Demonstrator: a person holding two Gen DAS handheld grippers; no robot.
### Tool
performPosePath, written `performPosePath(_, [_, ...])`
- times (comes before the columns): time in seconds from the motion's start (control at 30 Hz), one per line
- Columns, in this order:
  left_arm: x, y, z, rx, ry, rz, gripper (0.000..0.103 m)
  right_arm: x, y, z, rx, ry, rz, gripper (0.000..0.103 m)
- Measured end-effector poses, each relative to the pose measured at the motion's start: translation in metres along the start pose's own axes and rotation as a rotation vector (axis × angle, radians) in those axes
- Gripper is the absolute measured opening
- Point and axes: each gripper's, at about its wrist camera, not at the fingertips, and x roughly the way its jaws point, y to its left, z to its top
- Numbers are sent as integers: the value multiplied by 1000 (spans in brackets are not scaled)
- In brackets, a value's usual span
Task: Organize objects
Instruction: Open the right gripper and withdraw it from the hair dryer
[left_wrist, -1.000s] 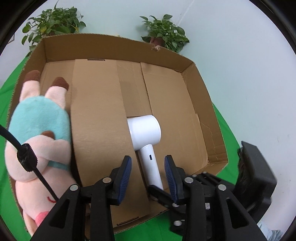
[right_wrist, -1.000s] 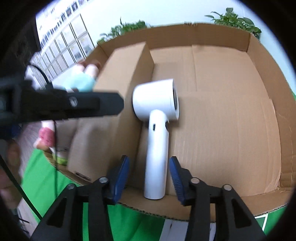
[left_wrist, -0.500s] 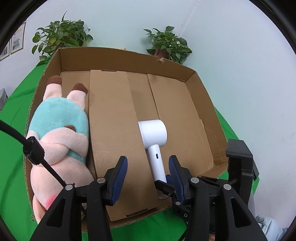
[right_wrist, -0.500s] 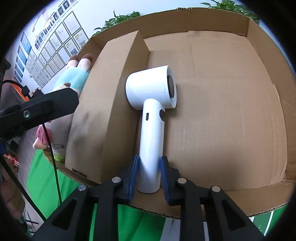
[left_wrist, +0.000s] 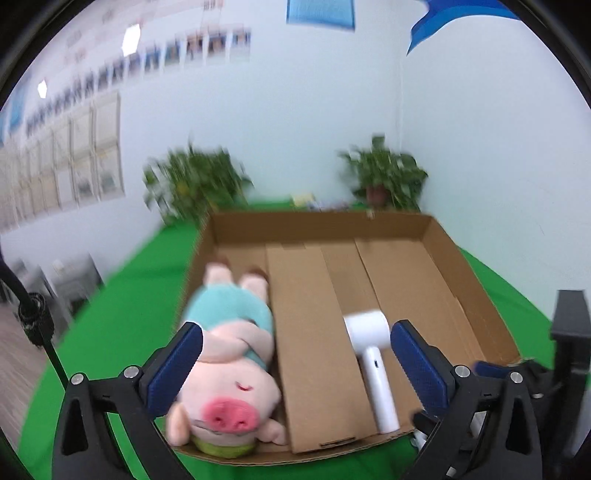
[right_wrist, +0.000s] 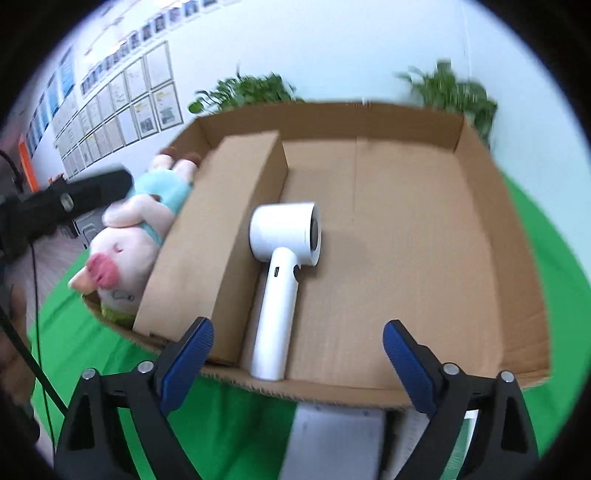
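On green surface (left_wrist: 122, 317): box (right_wrist: 476, 155), dryer (right_wrist: 284, 258) right of divider (right_wrist: 221, 236), pig (left_wrist: 225, 369) left. Left hand-held gripper (left_wrist: 295, 362) and right hand-held gripper (right_wrist: 297, 354) just opened wide, gripped nothing.

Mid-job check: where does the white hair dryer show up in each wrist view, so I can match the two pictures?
Left wrist: the white hair dryer lies lower right of centre, in the box's right compartment, handle toward the camera.
Right wrist: the hair dryer lies near centre, handle pointing down toward the box's near edge.
Shared landmark: the cardboard divider just left of the dryer, with the plush pig beyond it.
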Motion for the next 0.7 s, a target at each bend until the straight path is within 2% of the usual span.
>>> performPosePath(0.03, [-4,-3,-2,16,3,13,103,-10,-2,-4,-1,-22,-8,103])
performPosePath(0.2, [-22,-16,-14,51,23,69,103,-43,-3,-17,39,-114,-37,103])
performPosePath(0.43, [-33,-30,-25,56,38,94,103,-52,0,-19,85,-137,-53,103])
performPosePath(0.7, [-36,-32,-28,25,58,74,103,-54,-5,-21,101,-140,-39,103])
